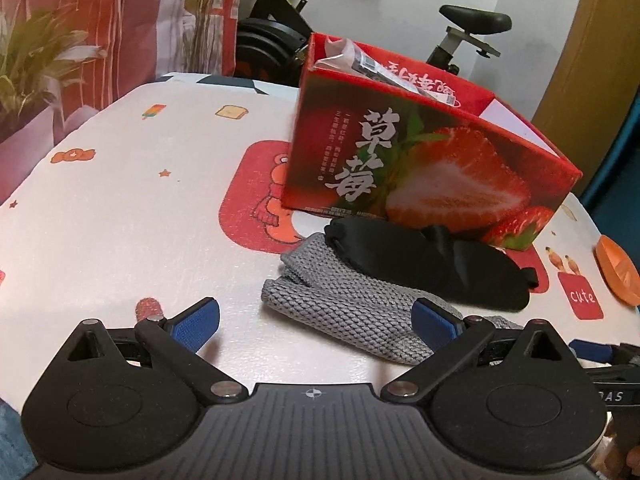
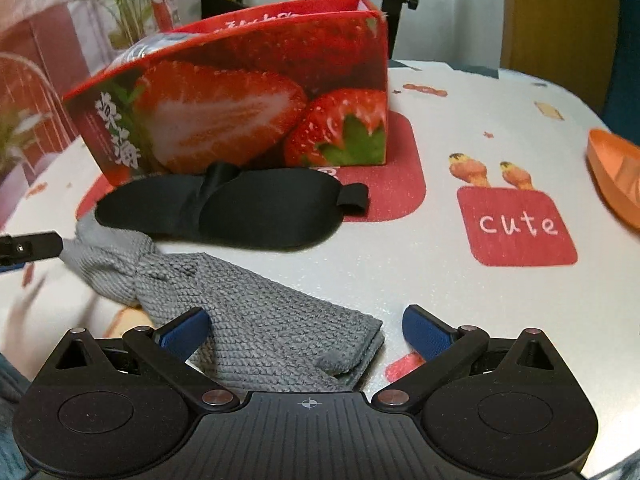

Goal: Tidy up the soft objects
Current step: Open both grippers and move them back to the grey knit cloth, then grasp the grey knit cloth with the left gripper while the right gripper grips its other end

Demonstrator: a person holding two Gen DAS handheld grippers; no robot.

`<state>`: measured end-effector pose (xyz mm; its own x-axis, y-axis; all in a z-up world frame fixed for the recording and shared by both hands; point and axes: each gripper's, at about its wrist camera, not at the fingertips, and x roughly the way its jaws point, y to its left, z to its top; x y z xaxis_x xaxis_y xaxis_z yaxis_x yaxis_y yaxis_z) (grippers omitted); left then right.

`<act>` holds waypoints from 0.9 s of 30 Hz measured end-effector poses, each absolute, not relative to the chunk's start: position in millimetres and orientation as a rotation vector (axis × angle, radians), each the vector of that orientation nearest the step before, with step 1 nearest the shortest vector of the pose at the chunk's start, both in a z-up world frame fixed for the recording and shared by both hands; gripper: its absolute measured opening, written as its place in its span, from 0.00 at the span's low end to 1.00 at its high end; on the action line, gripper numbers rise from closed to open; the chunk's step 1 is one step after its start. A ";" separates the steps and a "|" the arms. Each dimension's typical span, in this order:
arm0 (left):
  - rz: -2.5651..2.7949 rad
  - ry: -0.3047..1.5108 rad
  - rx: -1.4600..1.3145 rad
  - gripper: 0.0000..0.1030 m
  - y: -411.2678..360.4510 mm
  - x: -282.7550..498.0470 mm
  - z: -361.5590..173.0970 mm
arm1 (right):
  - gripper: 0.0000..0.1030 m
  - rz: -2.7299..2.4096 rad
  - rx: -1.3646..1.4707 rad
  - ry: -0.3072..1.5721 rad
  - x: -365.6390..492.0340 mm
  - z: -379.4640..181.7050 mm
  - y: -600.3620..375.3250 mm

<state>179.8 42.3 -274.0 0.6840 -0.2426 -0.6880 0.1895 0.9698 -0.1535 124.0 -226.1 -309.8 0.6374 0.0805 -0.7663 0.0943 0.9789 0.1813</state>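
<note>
A grey knitted cloth lies on the table in front of a red strawberry box. A black eye mask lies between the cloth and the box, overlapping the cloth's far edge. My left gripper is open, low over the table, its right finger over the cloth's near end. In the right wrist view my right gripper is open, its jaws on either side of the cloth's near end. The mask and box lie beyond. The left gripper's fingertip shows by the cloth's left end.
An orange dish sits at the table's right edge, also seen in the left wrist view. The box holds a plastic-wrapped item. The white tablecloth has cartoon prints. An exercise bike and plants stand behind the table.
</note>
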 end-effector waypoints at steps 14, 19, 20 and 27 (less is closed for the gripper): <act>-0.218 0.829 -0.081 1.00 46.0 187.9 -289.6 | 1.00 -0.053 0.172 0.781 134.3 -318.5 -234.1; -0.213 0.845 -0.081 1.00 44.3 191.1 -293.7 | 1.00 -0.051 0.151 0.744 136.0 -322.0 -234.6; -0.213 0.846 -0.080 1.00 43.5 191.7 -293.9 | 1.00 -0.051 0.147 0.739 136.2 -322.7 -234.0; -0.244 0.822 -0.165 0.92 48.6 196.1 -289.8 | 1.00 -0.049 0.139 0.726 139.0 -324.0 -234.0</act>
<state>196.1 48.6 -289.8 0.6549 -0.2780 -0.7027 0.1505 0.9592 -0.2393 139.0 -234.0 -324.0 0.7474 0.0039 -0.6643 0.0926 0.9896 0.1099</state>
